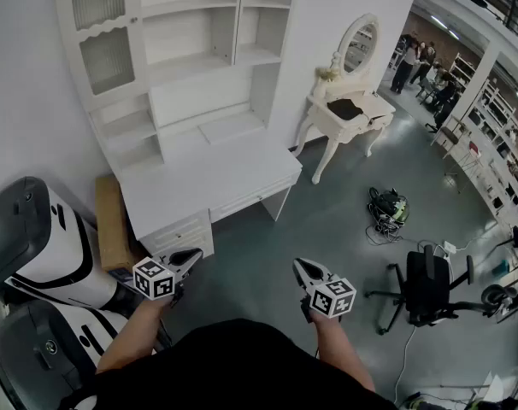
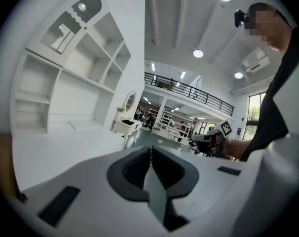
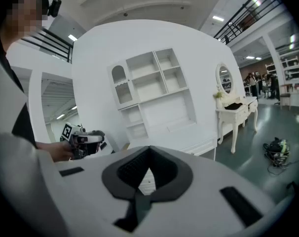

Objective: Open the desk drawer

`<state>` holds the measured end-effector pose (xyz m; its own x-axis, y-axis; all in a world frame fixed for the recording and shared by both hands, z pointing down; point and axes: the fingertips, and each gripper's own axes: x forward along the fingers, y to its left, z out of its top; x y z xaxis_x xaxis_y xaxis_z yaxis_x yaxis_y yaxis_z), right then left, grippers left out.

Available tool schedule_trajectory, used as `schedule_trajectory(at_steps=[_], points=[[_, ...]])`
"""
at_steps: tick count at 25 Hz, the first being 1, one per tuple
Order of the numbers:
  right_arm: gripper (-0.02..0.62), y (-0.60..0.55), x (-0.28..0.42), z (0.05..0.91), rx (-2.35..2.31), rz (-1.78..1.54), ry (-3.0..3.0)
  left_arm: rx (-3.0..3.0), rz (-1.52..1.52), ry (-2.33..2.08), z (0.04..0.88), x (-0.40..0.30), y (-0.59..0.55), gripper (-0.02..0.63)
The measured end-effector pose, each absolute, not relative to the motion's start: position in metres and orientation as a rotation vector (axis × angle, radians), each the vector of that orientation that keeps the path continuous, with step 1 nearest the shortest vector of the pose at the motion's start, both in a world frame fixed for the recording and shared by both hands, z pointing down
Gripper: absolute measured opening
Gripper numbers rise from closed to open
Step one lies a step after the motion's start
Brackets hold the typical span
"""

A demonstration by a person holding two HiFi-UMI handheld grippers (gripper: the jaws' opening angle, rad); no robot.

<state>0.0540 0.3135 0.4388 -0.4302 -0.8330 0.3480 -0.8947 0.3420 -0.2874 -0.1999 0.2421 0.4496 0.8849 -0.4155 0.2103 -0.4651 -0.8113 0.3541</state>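
Observation:
A white desk (image 1: 203,173) with a shelf hutch stands against the wall; its long drawer (image 1: 250,197) under the top is closed, and a small drawer cabinet (image 1: 184,231) sits below its left end. My left gripper (image 1: 191,256) hovers in front of that cabinet, apart from it, jaws shut and empty. My right gripper (image 1: 300,267) hangs over the floor further right, also shut with nothing in it. In the left gripper view the pads meet at the tips of the left gripper (image 2: 150,149), with the desktop (image 2: 65,142) beyond. The right gripper (image 3: 149,149) faces the desk (image 3: 189,142) from a distance.
A white vanity table (image 1: 349,114) with an oval mirror stands right of the desk. A cable bundle (image 1: 387,205) and a black office chair (image 1: 426,284) are on the floor at right. Black-and-white pods (image 1: 37,246) and a brown board (image 1: 112,220) crowd the left.

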Motion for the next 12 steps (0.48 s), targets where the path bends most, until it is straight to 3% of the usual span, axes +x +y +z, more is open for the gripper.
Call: schedule_trajectory(at_steps=[12], points=[[0.002, 0.315, 0.054, 0.431, 1.651, 0.65, -2.412, 2.653, 0.168, -0.66, 0.45, -0.214, 0.235, 0.021]])
